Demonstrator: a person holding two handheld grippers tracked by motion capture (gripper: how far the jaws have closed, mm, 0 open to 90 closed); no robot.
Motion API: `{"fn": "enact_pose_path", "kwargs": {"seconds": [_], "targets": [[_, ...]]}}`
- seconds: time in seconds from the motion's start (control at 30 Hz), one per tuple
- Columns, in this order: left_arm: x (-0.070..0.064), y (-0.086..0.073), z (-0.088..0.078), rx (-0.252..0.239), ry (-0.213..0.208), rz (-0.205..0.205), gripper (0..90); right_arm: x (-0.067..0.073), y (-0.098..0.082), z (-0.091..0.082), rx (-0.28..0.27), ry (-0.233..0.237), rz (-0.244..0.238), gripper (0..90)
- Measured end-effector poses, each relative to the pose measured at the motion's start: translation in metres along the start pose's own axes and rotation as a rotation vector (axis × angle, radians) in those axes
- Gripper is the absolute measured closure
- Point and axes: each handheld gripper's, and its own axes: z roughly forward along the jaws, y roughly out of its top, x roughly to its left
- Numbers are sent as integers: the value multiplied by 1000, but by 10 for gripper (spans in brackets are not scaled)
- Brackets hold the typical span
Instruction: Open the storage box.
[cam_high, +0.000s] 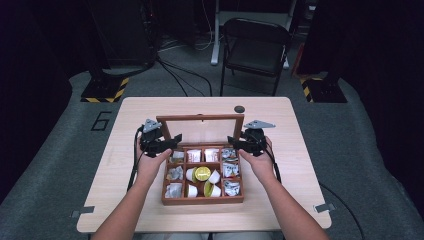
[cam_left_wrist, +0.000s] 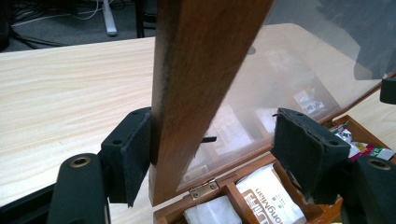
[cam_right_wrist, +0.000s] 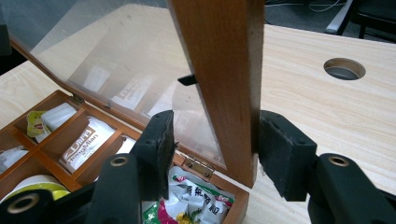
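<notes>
A wooden compartment box (cam_high: 202, 201) sits mid-table with its glass lid (cam_high: 200, 118) standing upright. My left gripper (cam_high: 166, 142) straddles the lid's left rail (cam_left_wrist: 196, 93). Its outer pad (cam_left_wrist: 135, 154) rests against the wood, and the other pad (cam_left_wrist: 303, 149) stands apart from it. My right gripper (cam_high: 241, 142) straddles the right rail (cam_right_wrist: 229, 93). One of its pads (cam_right_wrist: 280, 154) touches the wood, while the other (cam_right_wrist: 161, 144) shows a gap on the glass side. The compartments hold tea bags (cam_right_wrist: 86, 142) and small pods with yellow lids (cam_high: 202, 173).
The light wood table (cam_high: 280, 115) has a round cable hole (cam_high: 239, 109) behind the lid. A black folding chair (cam_high: 255, 47) stands beyond the table's far edge. Bare tabletop lies left and right of the box.
</notes>
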Motion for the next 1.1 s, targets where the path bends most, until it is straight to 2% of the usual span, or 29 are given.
{"fn": "enact_pose_path", "kwargs": {"seconds": [0.3,0.33,0.47,0.53,0.9,1.03,1.1], "targets": [[2,-7,3,9,11,-13,297,0,0,1,-8,-4,4,465],[3,-7,3,19,12,2,297,0,0,1,-7,-4,6,465],[4,-9,5,21,12,-8,297,-2,0,2,-10,-5,10,465],[5,-10,6,27,13,-18,299,-2,1,2,-12,-6,21,465],[7,-13,12,39,21,-18,299,-7,-1,6,-9,-10,46,454],[7,-15,16,44,24,-27,299,-9,-2,10,4,15,65,434],[8,-15,17,39,24,-31,300,-10,-3,13,7,17,49,429]]}}
